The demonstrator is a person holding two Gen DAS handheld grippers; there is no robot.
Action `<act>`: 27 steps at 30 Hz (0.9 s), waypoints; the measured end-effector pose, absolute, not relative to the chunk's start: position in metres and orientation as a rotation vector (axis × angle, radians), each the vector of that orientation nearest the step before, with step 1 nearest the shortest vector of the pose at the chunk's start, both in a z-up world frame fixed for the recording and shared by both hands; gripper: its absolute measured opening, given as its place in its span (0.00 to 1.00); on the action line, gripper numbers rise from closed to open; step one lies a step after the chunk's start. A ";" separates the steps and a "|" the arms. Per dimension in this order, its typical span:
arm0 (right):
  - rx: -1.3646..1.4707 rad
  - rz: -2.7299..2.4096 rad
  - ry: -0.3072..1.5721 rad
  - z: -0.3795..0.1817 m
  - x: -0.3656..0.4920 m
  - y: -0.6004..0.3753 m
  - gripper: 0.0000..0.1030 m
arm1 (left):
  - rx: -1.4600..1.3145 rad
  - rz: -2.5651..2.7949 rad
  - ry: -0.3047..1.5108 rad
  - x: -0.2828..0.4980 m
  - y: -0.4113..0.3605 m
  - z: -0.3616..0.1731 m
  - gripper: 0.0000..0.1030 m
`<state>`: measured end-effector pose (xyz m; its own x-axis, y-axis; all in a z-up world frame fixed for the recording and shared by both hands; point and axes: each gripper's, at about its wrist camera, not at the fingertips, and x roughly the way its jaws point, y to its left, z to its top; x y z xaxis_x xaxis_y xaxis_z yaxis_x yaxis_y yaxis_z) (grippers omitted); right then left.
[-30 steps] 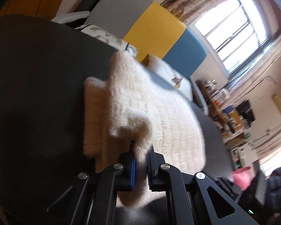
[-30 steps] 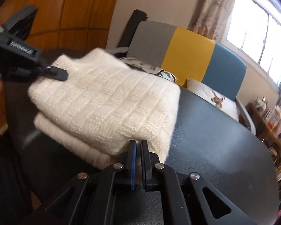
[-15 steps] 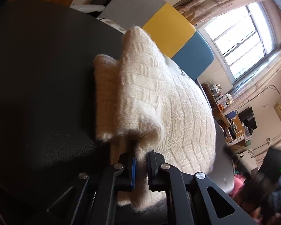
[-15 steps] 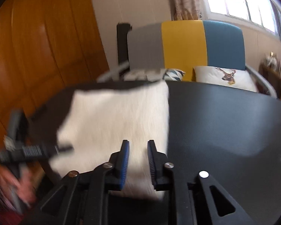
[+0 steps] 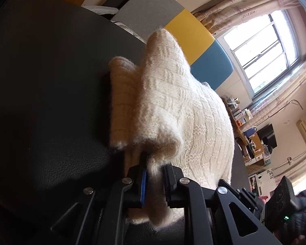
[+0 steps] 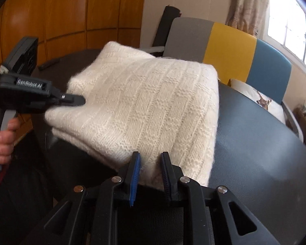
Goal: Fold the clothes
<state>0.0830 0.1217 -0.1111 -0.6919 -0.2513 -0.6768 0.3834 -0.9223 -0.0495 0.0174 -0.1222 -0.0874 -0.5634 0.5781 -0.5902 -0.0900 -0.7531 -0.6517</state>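
Your folded cream knit sweater (image 6: 149, 106) lies on the dark worktop (image 6: 265, 143). Your left gripper (image 5: 154, 180) has its jaws pinched on one sweater edge. Your right gripper (image 6: 150, 175) has its jaws parted around the near edge, not clamped.

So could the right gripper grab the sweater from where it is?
Probably yes: the right gripper sits open with the sweater's near edge already between its fingers, nothing in between. The left gripper grips another edge.

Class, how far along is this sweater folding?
Done: the cream knitted sweater lies folded in layers on the dark round table. In hand: the left tongs pinch its edge; the right tongs straddle a corner, open. Left: letting go, squaring the stack.
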 end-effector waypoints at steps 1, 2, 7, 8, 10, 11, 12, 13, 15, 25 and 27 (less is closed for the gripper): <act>1.002 -2.589 0.228 -0.109 0.081 0.124 0.20 | -1.182 2.338 -0.812 0.019 -0.124 -0.086 0.18; 1.007 -2.577 0.188 -0.105 0.078 0.129 0.20 | -1.183 2.338 -0.817 0.022 -0.126 -0.083 0.18; 0.905 -2.636 -0.020 -0.068 0.067 0.162 0.20 | -1.094 2.423 -0.766 0.044 -0.140 -0.045 0.19; 0.880 -2.649 -0.062 -0.060 0.065 0.169 0.20 | -1.063 2.447 -0.750 0.049 -0.144 -0.035 0.19; 0.830 -2.672 -0.147 -0.044 0.061 0.183 0.25 | -0.996 2.493 -0.694 0.048 -0.144 -0.013 0.19; 0.821 -2.679 -0.194 -0.038 0.054 0.190 0.25 | -0.969 2.506 -0.661 0.040 -0.139 -0.001 0.19; 0.836 -2.680 -0.249 -0.036 0.040 0.197 0.25 | -0.941 2.518 -0.628 0.032 -0.134 0.011 0.19; 0.854 -2.687 -0.290 -0.034 0.026 0.203 0.25 | -0.922 2.523 -0.593 0.021 -0.126 0.021 0.19; 0.897 -2.721 -0.327 -0.034 -0.001 0.208 0.25 | -0.904 2.517 -0.515 -0.008 -0.099 0.031 0.20; 1.124 -2.555 -0.254 -0.057 -0.070 0.161 0.27 | -1.205 2.637 -0.286 -0.079 -0.063 -0.022 0.20; 1.099 -2.523 -0.168 -0.054 -0.065 0.148 0.27 | -1.212 2.662 -0.315 -0.067 -0.076 -0.030 0.20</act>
<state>-0.0650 0.1477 -0.0541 -0.6209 -0.3896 -0.6803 0.2961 -0.9200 0.2566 -0.0666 -0.0756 -0.0302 -0.6439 0.2666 -0.7171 -0.0919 -0.9575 -0.2735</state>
